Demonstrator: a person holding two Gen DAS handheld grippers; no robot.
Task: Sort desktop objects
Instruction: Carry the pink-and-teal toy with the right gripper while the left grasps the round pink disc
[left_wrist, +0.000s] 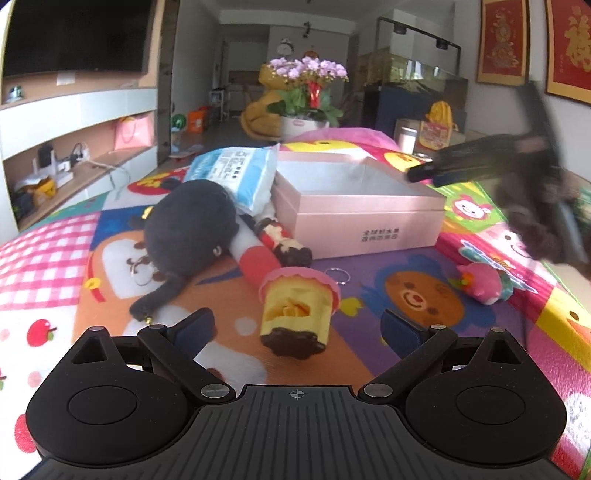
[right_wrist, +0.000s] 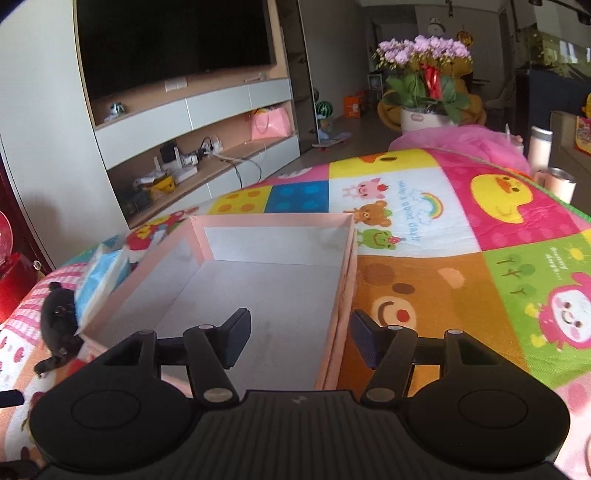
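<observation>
An open pink box (left_wrist: 354, 218) stands on a bright cartoon mat, and its inside (right_wrist: 258, 291) holds nothing. My right gripper (right_wrist: 300, 325) hovers open over the box's near right corner, the right wall running below the gap between its fingers, untouched. From the left wrist view it is a dark blur (left_wrist: 430, 176) above the box's right rim. My left gripper (left_wrist: 297, 325) is open low over the mat. A yellow cupcake toy (left_wrist: 299, 314) with a pink top lies on its side just ahead of its fingers, not gripped.
Left of the box lie a black plush (left_wrist: 192, 229), a small doll (left_wrist: 282, 242) and a blue-white tissue pack (left_wrist: 236, 173). A metal key ring (left_wrist: 338, 275) and a pink toy (left_wrist: 484, 282) lie on the mat. A flower pot (right_wrist: 424, 118) stands beyond the table.
</observation>
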